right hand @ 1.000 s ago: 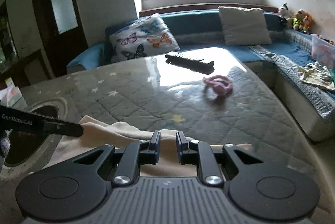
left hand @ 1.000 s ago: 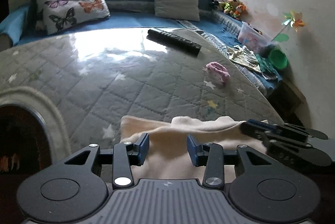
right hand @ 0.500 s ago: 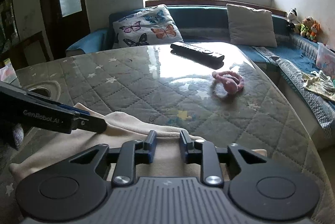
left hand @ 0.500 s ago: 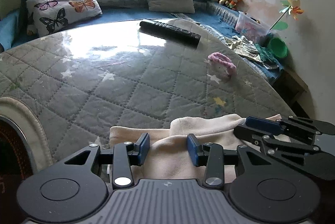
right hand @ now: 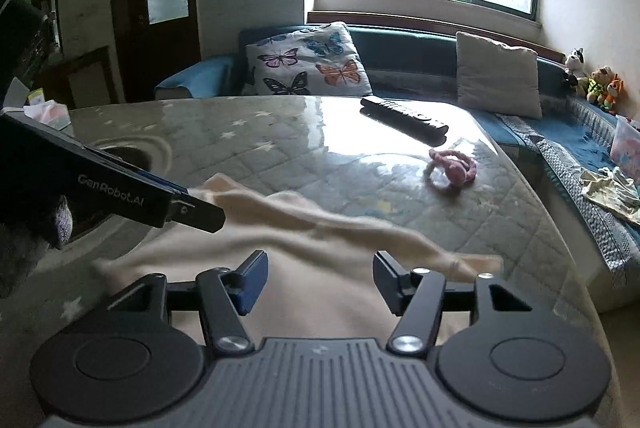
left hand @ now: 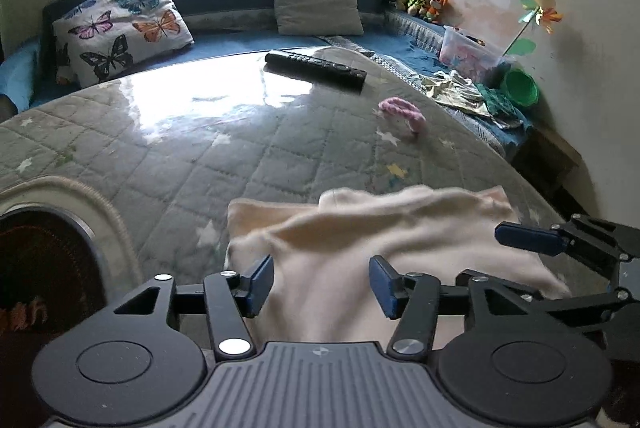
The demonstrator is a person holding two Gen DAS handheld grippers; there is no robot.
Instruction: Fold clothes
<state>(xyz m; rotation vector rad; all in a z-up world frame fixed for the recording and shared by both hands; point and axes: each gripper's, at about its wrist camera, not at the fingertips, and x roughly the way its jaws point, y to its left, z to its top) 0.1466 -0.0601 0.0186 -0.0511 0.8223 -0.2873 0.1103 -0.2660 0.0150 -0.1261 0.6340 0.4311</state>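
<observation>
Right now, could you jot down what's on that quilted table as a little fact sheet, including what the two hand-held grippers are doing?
surface: quilted table cover with star print
garment: cream cloth, rumpled, at the near edge
left hand-held gripper: open, jaws apart over the cloth
right hand-held gripper: open, jaws apart over the cloth
remote control: black, lying far side
pink hair tie: loose on the cover, right of centre
behind: butterfly pillow on a blue sofa

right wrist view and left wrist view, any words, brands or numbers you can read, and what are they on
"GenRobot.AI": white lettering on the side of the left hand-held gripper, seen in the right wrist view.
Remote: its buttons show, but any markings are too small to read.
Plastic box by the wall: contents blurred, no legible label.
No other text in either view.
</observation>
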